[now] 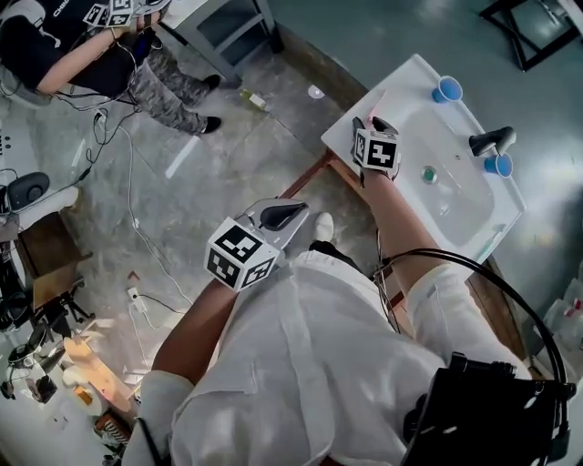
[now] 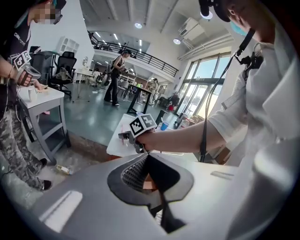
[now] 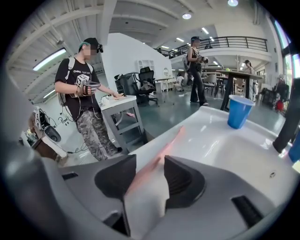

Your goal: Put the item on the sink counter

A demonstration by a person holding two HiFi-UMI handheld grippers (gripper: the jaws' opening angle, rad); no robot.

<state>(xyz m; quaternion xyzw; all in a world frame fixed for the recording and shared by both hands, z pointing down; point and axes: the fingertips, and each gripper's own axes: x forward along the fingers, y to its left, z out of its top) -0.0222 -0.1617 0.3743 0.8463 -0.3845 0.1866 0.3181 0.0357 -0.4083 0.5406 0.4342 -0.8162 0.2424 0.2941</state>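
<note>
A thin pink item (image 3: pixel 174 140) lies lengthwise on the left rim of the white sink counter (image 1: pixel 406 76), and in the head view its tip (image 1: pixel 374 102) shows just beyond my right gripper (image 1: pixel 377 120). My right gripper (image 3: pixel 151 163) stands open, with the pink item in the gap between its pads. Back over the floor in front of my body, my left gripper (image 1: pixel 290 215) is shut with nothing seen in it. The left gripper view (image 2: pixel 147 160) looks toward the sink and shows my right hand and its marker cube (image 2: pixel 142 125).
Two blue cups (image 1: pixel 447 89) (image 1: pixel 498 165) and a dark faucet (image 1: pixel 492 141) stand on the sink's far side, and the basin has a green drain (image 1: pixel 429 174). Another person (image 1: pixel 109 56) stands by a grey table (image 1: pixel 228 27). Cables and clutter (image 1: pixel 55 364) cover the floor at left.
</note>
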